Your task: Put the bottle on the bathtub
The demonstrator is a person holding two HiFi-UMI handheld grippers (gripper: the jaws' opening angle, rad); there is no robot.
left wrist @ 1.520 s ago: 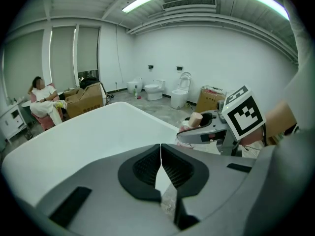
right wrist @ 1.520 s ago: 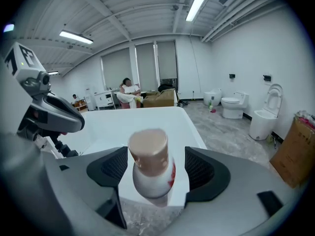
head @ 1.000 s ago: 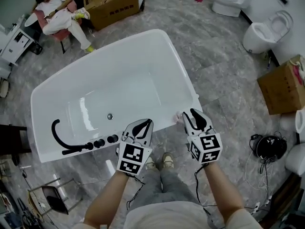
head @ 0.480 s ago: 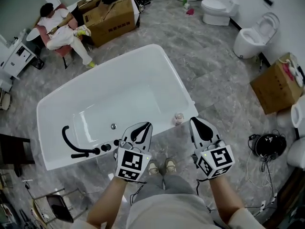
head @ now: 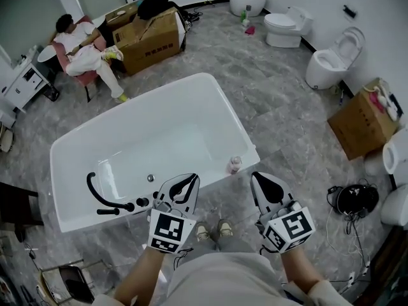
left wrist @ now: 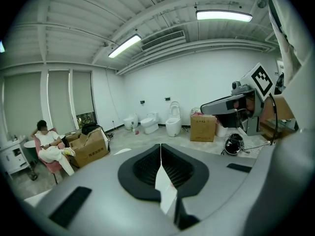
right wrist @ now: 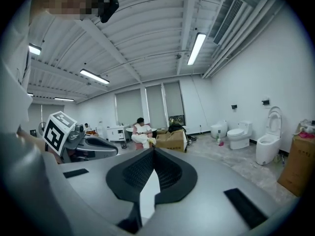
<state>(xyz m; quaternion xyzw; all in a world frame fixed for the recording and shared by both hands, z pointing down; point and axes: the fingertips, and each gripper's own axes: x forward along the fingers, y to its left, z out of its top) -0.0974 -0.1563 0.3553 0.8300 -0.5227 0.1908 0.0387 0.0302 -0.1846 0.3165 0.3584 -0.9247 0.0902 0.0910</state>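
Note:
A small pale bottle (head: 235, 164) stands upright on the near right rim of the white bathtub (head: 210, 85). My right gripper (head: 257, 180) is below and to the right of it, apart from it, with jaws shut and empty. My left gripper (head: 188, 182) hovers over the tub's near edge, also shut on nothing. In the left gripper view the jaws (left wrist: 160, 147) meet in a closed line, and the right gripper (left wrist: 231, 103) shows beyond them. The right gripper view shows its jaws (right wrist: 153, 152) closed, with the left gripper (right wrist: 91, 145) at the left. The bottle is hidden in both gripper views.
A black faucet and knobs (head: 105, 201) sit at the tub's near left end. A person (head: 80, 40) sits at the far left beside a cardboard box (head: 150, 34). Toilets (head: 287, 27) line the far wall. Another box (head: 360, 125) and cables (head: 356, 199) lie right.
Both grippers have drawn back from the tub toward me. The right gripper, which was at the bottle on the rim, is now apart from it; the bottle stays standing.

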